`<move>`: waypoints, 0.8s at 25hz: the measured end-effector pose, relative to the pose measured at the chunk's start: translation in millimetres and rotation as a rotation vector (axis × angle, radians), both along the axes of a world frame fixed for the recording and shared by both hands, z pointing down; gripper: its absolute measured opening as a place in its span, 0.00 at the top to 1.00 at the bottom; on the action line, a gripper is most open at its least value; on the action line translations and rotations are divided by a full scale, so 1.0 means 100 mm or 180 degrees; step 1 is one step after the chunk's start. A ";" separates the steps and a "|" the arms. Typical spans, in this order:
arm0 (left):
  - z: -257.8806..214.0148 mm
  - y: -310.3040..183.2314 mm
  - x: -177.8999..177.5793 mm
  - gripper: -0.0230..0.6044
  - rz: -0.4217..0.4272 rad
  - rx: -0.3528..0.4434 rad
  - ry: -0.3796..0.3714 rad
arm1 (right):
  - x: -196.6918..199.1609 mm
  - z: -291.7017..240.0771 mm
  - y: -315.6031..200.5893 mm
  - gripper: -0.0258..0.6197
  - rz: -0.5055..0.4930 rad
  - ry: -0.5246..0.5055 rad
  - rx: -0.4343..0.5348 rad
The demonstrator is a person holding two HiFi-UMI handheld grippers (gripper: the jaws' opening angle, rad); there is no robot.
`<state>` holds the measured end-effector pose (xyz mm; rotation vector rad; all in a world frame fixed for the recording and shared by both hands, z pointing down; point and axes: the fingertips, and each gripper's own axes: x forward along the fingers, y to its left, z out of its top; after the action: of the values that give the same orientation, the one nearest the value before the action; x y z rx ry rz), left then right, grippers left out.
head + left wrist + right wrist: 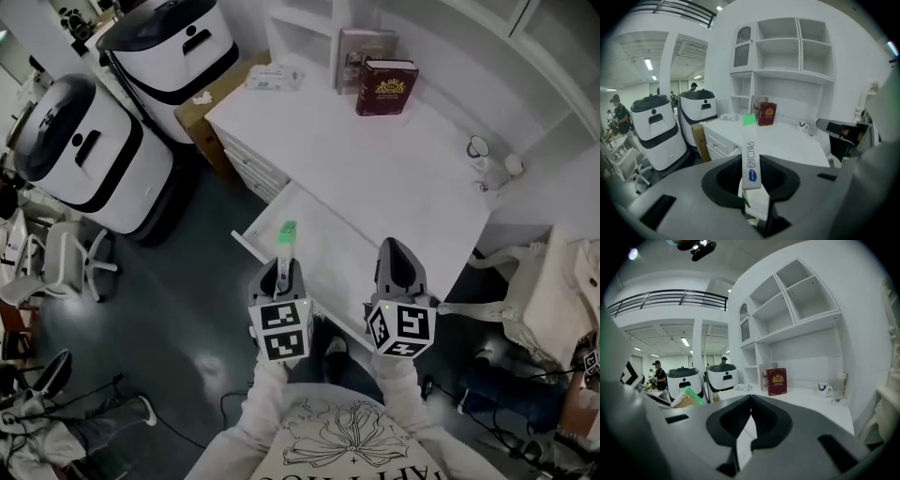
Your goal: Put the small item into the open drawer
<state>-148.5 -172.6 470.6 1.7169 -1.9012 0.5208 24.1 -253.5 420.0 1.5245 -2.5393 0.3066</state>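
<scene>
— White cardboard, slim, with one green end: is that small box (750, 152) in a grip?

— Yes. The left gripper (281, 267) has its dark fingers (723, 180) clamped on the box's lower end. The box stands straight up out of them with the green end farthest from the gripper.

— And where is it, reckoned from the white table (375, 178)?

— At the table's front edge, toward its left end. In the head view the green tip lies over the open white drawer (328, 246), which is pulled out of the table's front. I cannot tell how high above the drawer it hangs.

— What about the right gripper (399, 251)?

— It is also at the table's front, just to the right of the left gripper. Its fingers (733, 420) are pressed together with nothing between them.

— What stands on the table itself?

— A dark red book with a gold emblem (385, 86) stands upright at the table's back, with a grey book (354, 52) just behind it. A white mug (478, 147) sits toward the table's back right. A pale soft packet (273, 77) lies at the table's far left corner.

— And off the table?

— Two rounded white-and-black machines (89, 155) stand well to the table's left. A brown cardboard box (208, 105) sits against the table's left side.
</scene>
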 end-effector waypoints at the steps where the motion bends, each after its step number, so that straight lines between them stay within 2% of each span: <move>1: 0.07 -0.05 -0.01 0.83 0.0054 -0.0065 0.0017 | -0.02 0.04 -0.03 0.96 0.0037 0.0024 -0.0041; 8: 0.56 -0.41 -0.09 0.83 0.0300 -0.0430 0.0132 | -0.10 0.33 -0.27 0.96 0.0250 0.0149 -0.0241; 15: 1.09 -0.66 0.02 0.83 0.0539 -0.0723 0.0164 | -0.09 0.66 -0.40 0.96 0.0365 0.0263 -0.0423; 20: 1.47 -0.81 0.14 0.83 0.0655 -0.0961 0.0319 | -0.11 0.86 -0.46 0.96 0.0399 0.0329 -0.0535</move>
<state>-134.2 -253.2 618.0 1.7090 -1.4981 0.7437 12.9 -299.3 505.8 1.5939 -2.2819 0.4337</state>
